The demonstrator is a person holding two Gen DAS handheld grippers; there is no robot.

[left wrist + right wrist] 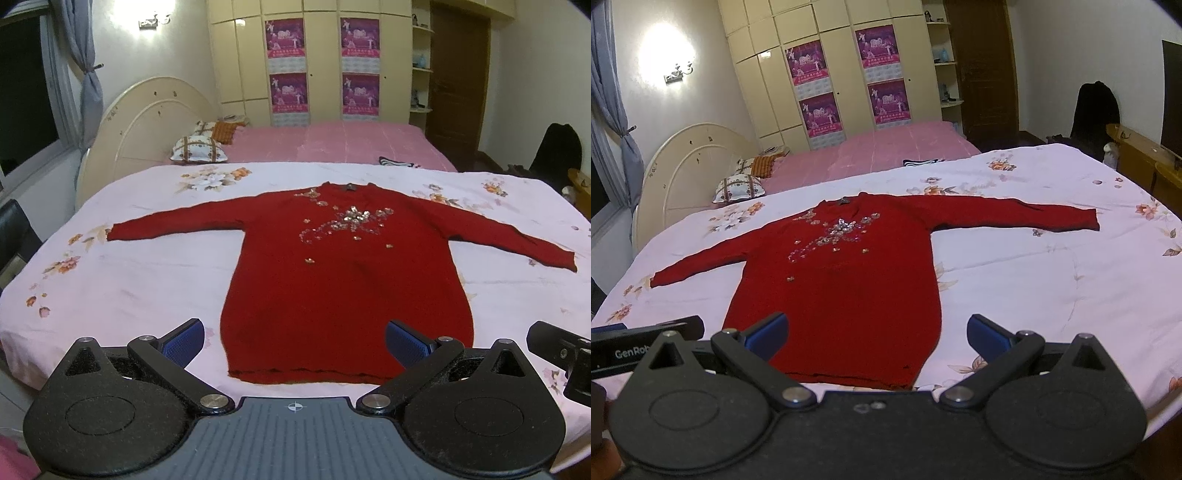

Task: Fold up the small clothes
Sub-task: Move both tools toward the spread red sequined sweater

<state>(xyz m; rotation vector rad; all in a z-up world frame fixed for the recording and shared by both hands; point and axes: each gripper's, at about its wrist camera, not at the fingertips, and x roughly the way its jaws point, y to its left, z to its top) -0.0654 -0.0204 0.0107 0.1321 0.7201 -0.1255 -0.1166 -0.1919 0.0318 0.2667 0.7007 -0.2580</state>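
Lying flat and face up, the red sweater (343, 280) is spread full length on the floral sheet (129, 280) that covers the bench, directly ahead of both tongs, with its hem (306, 377) nearest them and its neckline (349, 186) farthest away. Both sleeves are stretched straight out to either side, the left sleeve (177, 221) reaching out beyond the left tongs (294, 341) and the right sleeve (1015, 214) running off ahead and to the right of the right tongs (877, 338). The sequin decoration (347, 221) on the chest faces up, and no crease or fold shows anywhere in the cloth. As far as can be judged, the folding has not yet begun: the garment is only laid out and smoothed, and every fold is left to do, both sleeves inward and the body doubled over. Both tongs hang just short of the hem above the near edge of the bench, their blue pads wide apart and gripping nothing; the left pair straddles the left part of the hem, the right pair its right corner. Beyond the bench stands a bed with a pink cover (343, 144), well behind the garment.
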